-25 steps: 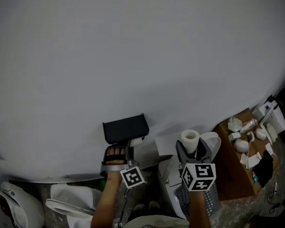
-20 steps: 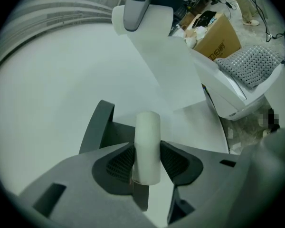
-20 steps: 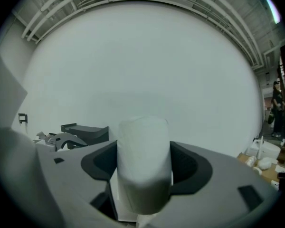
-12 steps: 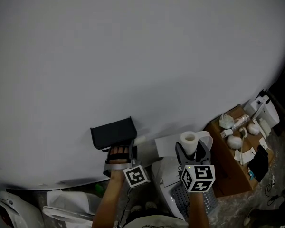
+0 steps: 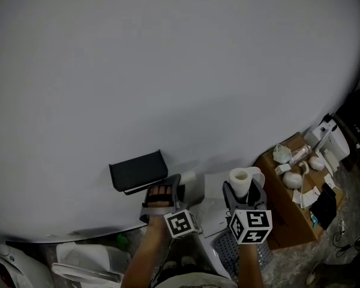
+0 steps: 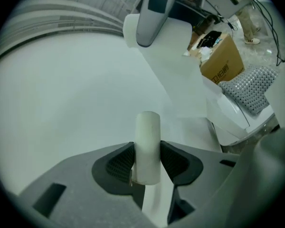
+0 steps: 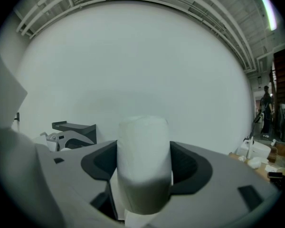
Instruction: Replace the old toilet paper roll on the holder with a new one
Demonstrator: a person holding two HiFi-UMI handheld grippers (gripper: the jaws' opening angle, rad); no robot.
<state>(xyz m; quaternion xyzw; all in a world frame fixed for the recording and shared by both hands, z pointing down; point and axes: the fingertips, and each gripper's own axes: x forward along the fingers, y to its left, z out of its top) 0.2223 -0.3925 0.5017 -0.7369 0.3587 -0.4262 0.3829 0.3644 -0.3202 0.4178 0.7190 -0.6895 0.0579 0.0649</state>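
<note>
A broad, bare white wall (image 5: 168,71) fills most of the head view. Low on it hangs the black holder (image 5: 137,170), its long side running level along the wall. Off to the right, on a mottled floor, stands an open cardboard box (image 5: 288,212) strewn with small white things (none of them part of the job). The holder lies to the left of both tools. The left gripper (image 6: 147,150) is the nearer one, just below and beside the holder's right end in the head view, while the right gripper (image 7: 143,161) sits further right, apart from it. The right gripper's jaws stand wide and press on the flanks of the new roll (image 5: 240,177), a fat white cylinder held on end with its hollow core facing up. The left gripper's jaws are drawn in narrower, clamped on the old roll (image 6: 147,125), a thin white tube that points away along the jaws. As I read it, the holder is empty, so the new roll must travel leftward to it and be tipped from upright to lie along the wall. Whether a bar sits under the holder's lid cannot be made out.
</note>
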